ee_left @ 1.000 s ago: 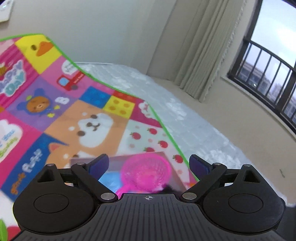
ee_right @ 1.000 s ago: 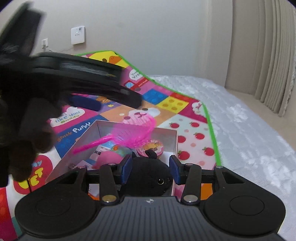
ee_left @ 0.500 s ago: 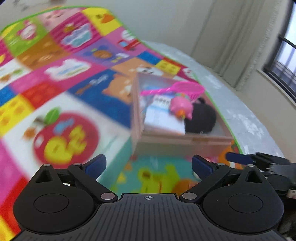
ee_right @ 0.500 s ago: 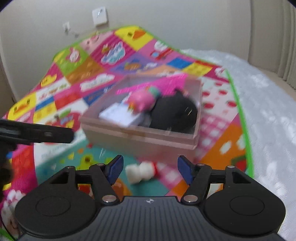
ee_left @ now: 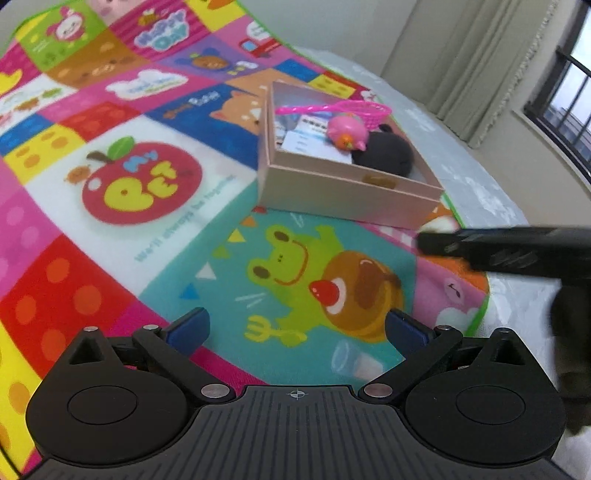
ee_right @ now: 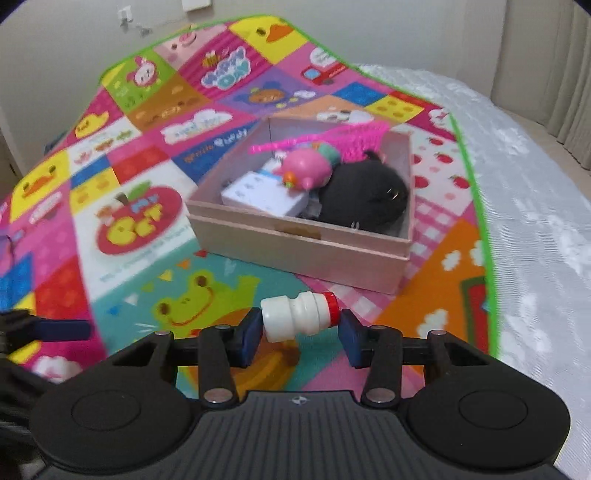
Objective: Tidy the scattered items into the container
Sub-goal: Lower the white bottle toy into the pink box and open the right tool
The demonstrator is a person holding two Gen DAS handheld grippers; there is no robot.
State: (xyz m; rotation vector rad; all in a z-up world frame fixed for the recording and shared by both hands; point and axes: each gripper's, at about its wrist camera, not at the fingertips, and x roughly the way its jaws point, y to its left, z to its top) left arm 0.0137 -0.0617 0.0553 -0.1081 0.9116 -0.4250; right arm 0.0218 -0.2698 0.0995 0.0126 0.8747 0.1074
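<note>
A pink cardboard box (ee_right: 295,240) sits on the colourful play mat and holds a black plush (ee_right: 365,199), a pink toy (ee_right: 306,171), a pink net scoop (ee_right: 354,138) and a white carton (ee_right: 262,194). The box also shows in the left wrist view (ee_left: 343,192). A small white bottle with a red cap (ee_right: 299,319) lies on its side on the mat, between the open fingers of my right gripper (ee_right: 301,334). My left gripper (ee_left: 295,328) is open and empty over the frog picture. The right gripper shows in the left wrist view as a dark blurred shape (ee_left: 509,247).
The play mat (ee_left: 147,184) lies on a white quilted bed (ee_right: 535,206). Its green edge (ee_right: 476,206) runs just right of the box. Curtains and a window (ee_left: 561,92) stand beyond the bed. A wall with sockets (ee_right: 129,22) is behind the mat.
Both grippers have pulled back from the box and dropped toward the mat. The right gripper let go of the black plush, opened, and now straddles the white bottle.
</note>
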